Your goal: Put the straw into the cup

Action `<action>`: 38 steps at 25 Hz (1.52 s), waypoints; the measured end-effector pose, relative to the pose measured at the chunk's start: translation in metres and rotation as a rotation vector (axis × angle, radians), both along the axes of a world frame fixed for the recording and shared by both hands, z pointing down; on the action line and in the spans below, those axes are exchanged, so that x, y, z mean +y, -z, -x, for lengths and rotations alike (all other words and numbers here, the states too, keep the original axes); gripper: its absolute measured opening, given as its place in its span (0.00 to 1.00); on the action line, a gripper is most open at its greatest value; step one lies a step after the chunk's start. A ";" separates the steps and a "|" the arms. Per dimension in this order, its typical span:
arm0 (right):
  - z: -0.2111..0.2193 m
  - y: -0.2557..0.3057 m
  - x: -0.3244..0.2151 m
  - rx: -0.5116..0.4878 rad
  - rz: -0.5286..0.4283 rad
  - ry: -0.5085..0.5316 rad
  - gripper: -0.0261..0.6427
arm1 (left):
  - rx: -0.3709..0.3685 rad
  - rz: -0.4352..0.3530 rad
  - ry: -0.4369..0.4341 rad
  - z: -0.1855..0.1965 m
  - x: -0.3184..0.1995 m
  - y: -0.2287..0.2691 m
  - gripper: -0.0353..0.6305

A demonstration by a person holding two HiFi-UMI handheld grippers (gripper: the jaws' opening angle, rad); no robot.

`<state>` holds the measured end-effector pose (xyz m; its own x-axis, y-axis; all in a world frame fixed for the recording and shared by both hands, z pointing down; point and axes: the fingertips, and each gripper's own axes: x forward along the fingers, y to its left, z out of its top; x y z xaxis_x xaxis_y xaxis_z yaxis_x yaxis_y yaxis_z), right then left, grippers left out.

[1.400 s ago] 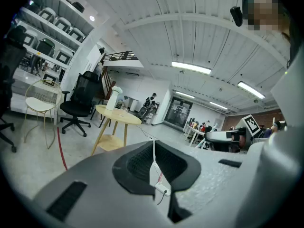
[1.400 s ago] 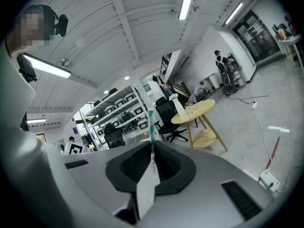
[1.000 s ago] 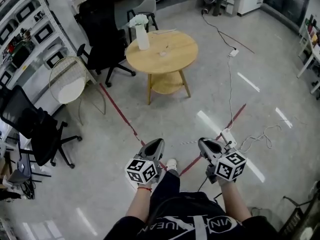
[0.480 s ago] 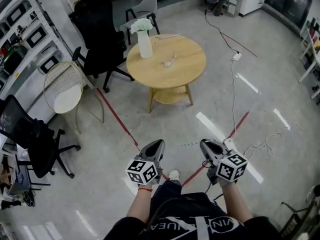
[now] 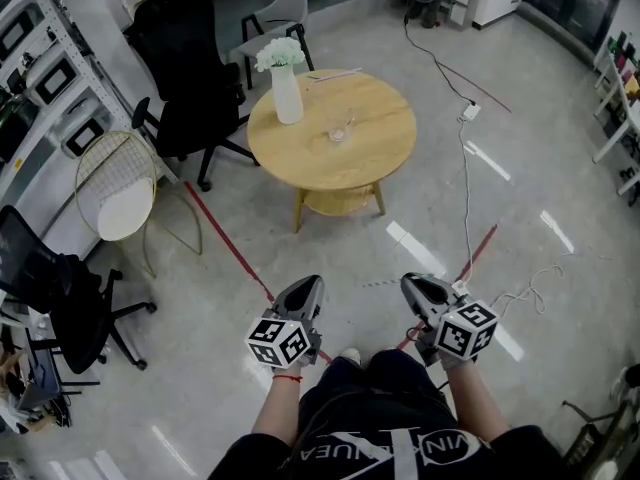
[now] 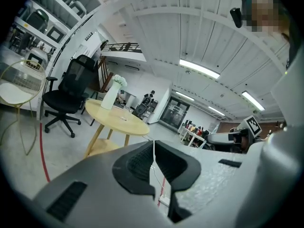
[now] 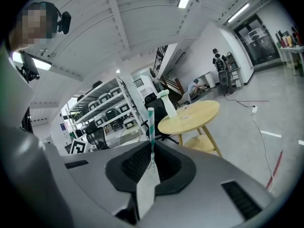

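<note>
- Two grippers show in the head view, the left gripper (image 5: 308, 290) and the right gripper (image 5: 415, 288), both held low in front of the person and well apart from the one round table (image 5: 375, 158).
- On that table I count one clear cup (image 5: 339, 130), one white vase (image 5: 287, 93) with flowers near it, and one thin pale stick (image 5: 335, 72) at the far edge. I cannot tell whether that stick is another straw.
- Around the table stand one grey chair (image 5: 278, 13), at least two black office chairs (image 5: 190, 68), and one white cable (image 5: 464, 183) that runs along the floor towards the person's feet. That cable looks like the likeliest thing to catch a foot on the way to the table.
- One pair of jaws fills the left gripper view. The left gripper (image 6: 153, 158) has its pads pressed together with nothing between them, and the table (image 6: 114, 120) sits far ahead.
- One striped straw (image 7: 150, 125) stands upright in the right gripper view, pinched at its lower part by the right gripper (image 7: 152, 163), with a paper flap hanging below.
- The cup (image 7: 184, 110) is far off on the table (image 7: 199, 114), just beside the vase (image 7: 167, 102).
- The long free end of the straw will probably wobble, so it could strike the rim and tip the light cup, or brush the vase.
</note>
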<state>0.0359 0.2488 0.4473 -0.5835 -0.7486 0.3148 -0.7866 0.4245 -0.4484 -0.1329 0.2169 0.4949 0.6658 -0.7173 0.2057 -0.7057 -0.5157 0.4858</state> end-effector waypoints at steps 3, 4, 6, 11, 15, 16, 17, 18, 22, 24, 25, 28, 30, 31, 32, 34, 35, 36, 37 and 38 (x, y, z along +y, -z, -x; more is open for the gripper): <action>-0.001 0.000 -0.014 -0.009 -0.001 -0.001 0.07 | 0.005 0.013 0.007 0.000 -0.008 -0.005 0.08; 0.000 -0.001 -0.019 -0.014 0.001 0.000 0.07 | 0.004 0.017 0.006 -0.001 -0.011 -0.007 0.08; 0.002 -0.003 -0.029 -0.023 0.006 0.009 0.07 | -0.002 0.025 0.005 -0.001 -0.016 -0.009 0.08; 0.003 -0.007 -0.071 -0.047 -0.006 0.041 0.07 | -0.026 0.013 0.030 -0.001 -0.055 -0.008 0.08; -0.001 -0.004 -0.117 -0.060 -0.020 0.071 0.07 | -0.039 -0.001 0.047 -0.006 -0.100 -0.001 0.08; -0.001 -0.002 -0.130 -0.064 -0.024 0.078 0.07 | -0.043 -0.004 0.048 -0.008 -0.112 0.001 0.08; -0.002 -0.001 -0.142 -0.068 -0.029 0.087 0.07 | -0.047 -0.007 0.047 -0.012 -0.124 0.002 0.08; -0.003 0.000 -0.155 -0.072 -0.032 0.096 0.07 | -0.051 -0.010 0.047 -0.015 -0.137 0.003 0.08; -0.007 -0.005 -0.201 -0.087 -0.019 0.119 0.07 | -0.055 -0.004 0.042 -0.029 -0.177 0.000 0.08; -0.012 -0.008 -0.224 -0.100 -0.009 0.117 0.07 | -0.059 0.012 0.040 -0.036 -0.192 -0.006 0.08; -0.015 -0.009 -0.235 -0.108 -0.005 0.116 0.07 | -0.061 0.020 0.043 -0.038 -0.200 -0.009 0.08; -0.021 -0.009 -0.264 -0.123 0.003 0.126 0.07 | -0.063 0.040 0.062 -0.043 -0.223 -0.013 0.08; -0.025 -0.010 -0.279 -0.127 0.007 0.135 0.07 | -0.065 0.046 0.071 -0.048 -0.239 -0.015 0.08; -0.027 -0.010 -0.287 -0.130 0.008 0.140 0.07 | -0.066 0.047 0.074 -0.051 -0.246 -0.015 0.08; -0.029 -0.011 -0.294 -0.132 0.010 0.144 0.07 | -0.068 0.046 0.075 -0.054 -0.253 -0.015 0.08; -0.033 -0.010 -0.309 -0.138 0.011 0.152 0.07 | -0.075 0.043 0.075 -0.061 -0.268 -0.013 0.08; -0.035 -0.010 -0.315 -0.141 0.010 0.157 0.07 | -0.081 0.040 0.074 -0.064 -0.274 -0.012 0.08; -0.037 -0.009 -0.322 -0.144 0.009 0.163 0.07 | -0.087 0.037 0.074 -0.068 -0.280 -0.012 0.08; -0.039 -0.009 -0.328 -0.145 0.005 0.169 0.07 | -0.092 0.035 0.075 -0.071 -0.285 -0.012 0.08; -0.041 -0.009 -0.334 -0.146 0.002 0.176 0.07 | -0.096 0.033 0.078 -0.074 -0.289 -0.013 0.08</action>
<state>0.0770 -0.0848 0.4563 -0.7447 -0.6305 0.2189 -0.6270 0.5485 -0.5531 -0.0592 -0.0724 0.5080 0.5840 -0.7582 0.2900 -0.7873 -0.4420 0.4298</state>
